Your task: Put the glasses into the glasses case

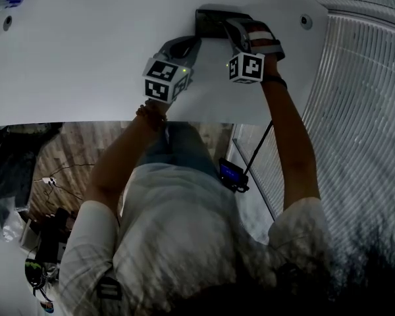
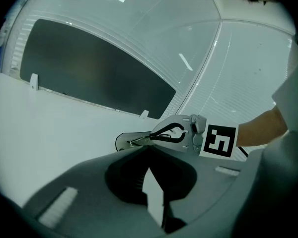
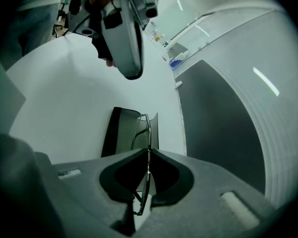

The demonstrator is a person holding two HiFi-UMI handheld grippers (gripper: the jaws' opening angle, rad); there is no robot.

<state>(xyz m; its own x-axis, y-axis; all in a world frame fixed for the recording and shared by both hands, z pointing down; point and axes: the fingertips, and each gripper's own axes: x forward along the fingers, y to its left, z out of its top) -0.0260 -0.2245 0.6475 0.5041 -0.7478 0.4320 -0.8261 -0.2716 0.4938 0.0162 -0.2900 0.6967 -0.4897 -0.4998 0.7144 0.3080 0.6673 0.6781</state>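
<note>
At the far edge of the white worktop [image 1: 85, 64], the right gripper [image 3: 149, 151] has its jaws pinched shut on the glasses [image 3: 148, 133]. The thin dark wire frame stands edge-on, running straight up through the line where the two jaw tips meet. Its lower end pokes out beneath them and its upper end reaches over the open glasses case [image 3: 118, 133]. I cannot tell whether the frame touches the case. The case is long and shallow, dark on the outside with a paler grey lining, and lies flat on the smooth matte worktop. The left gripper [image 2: 148, 151] hangs just beside it, with its moulded grey jaws closed together and nothing visible between them. Each gripper carries a cube of black-and-white markers.
</note>
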